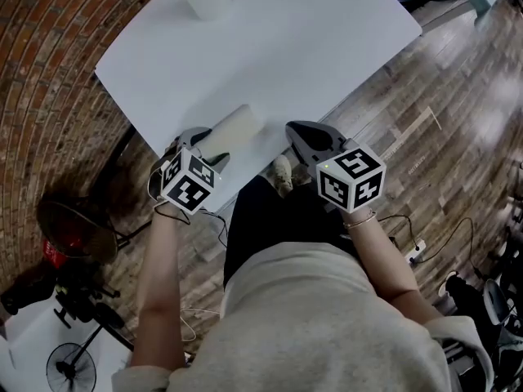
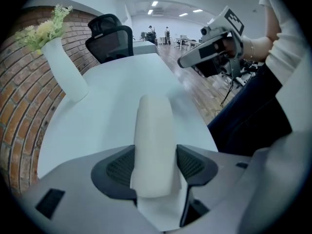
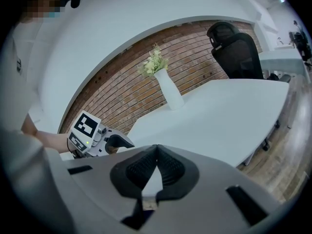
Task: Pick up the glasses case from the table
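Your left gripper [image 2: 154, 164] grips the white glasses case [image 2: 153, 126] both sides, at the table [image 2: 122, 84] near edge. Your right gripper [image 3: 156, 165] is just off that edge, jaws together, empty.

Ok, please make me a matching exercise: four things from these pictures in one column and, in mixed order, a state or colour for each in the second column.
Things:
1. case
2. vase
3. right tongs
4. chair

States:
a. shut, with nothing in them
b. black
c. in the left tongs
d. holds flowers

Pairs: 1-c; 2-d; 3-a; 4-b
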Motion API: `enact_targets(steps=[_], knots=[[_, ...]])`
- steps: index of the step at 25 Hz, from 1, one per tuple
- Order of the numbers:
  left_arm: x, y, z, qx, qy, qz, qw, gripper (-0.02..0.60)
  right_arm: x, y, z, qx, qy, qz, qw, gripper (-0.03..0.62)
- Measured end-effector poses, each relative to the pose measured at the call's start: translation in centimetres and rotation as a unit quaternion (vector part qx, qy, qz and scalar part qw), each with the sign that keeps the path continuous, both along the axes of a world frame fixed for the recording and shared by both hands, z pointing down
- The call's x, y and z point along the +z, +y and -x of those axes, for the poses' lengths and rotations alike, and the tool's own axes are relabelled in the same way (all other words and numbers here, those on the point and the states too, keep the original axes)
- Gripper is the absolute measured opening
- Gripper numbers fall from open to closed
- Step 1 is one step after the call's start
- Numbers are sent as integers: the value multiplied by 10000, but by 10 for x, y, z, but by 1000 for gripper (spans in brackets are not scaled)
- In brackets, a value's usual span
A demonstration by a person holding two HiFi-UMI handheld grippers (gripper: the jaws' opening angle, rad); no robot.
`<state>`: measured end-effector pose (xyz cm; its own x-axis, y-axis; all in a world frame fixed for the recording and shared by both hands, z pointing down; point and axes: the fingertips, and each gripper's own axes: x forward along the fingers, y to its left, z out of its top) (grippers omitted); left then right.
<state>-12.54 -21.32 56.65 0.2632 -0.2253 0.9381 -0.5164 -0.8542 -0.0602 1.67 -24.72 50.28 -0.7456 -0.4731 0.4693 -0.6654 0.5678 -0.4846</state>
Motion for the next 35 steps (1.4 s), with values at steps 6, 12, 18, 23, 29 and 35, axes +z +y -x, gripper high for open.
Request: enact_targets(steps=[6, 12, 18, 23, 29, 35], knots=[[-9, 2, -12, -543, 629, 54, 9965, 268, 14, 10, 7, -113, -135, 363, 9992, 0], [-21, 2, -31, -1000, 1403, 230, 9848, 268, 15, 15, 26, -339, -596, 841, 9941, 103], [-28, 3, -48, -1365, 1981, 512, 9693, 267, 23, 19, 32, -368, -839, 1324, 9869, 148], [-29, 3, -54, -1753, 2480, 882, 9487, 267, 36, 23, 37, -494, -866, 1811, 9784, 215], [-30, 6, -62, -1808, 2697, 1050, 9400, 267, 33, 9, 43, -270, -1372, 2179, 9659, 295], [-31, 6, -65, -1861, 2911, 1075, 9322, 267, 33, -5, 53, -237, -1469, 2265, 9626, 298]])
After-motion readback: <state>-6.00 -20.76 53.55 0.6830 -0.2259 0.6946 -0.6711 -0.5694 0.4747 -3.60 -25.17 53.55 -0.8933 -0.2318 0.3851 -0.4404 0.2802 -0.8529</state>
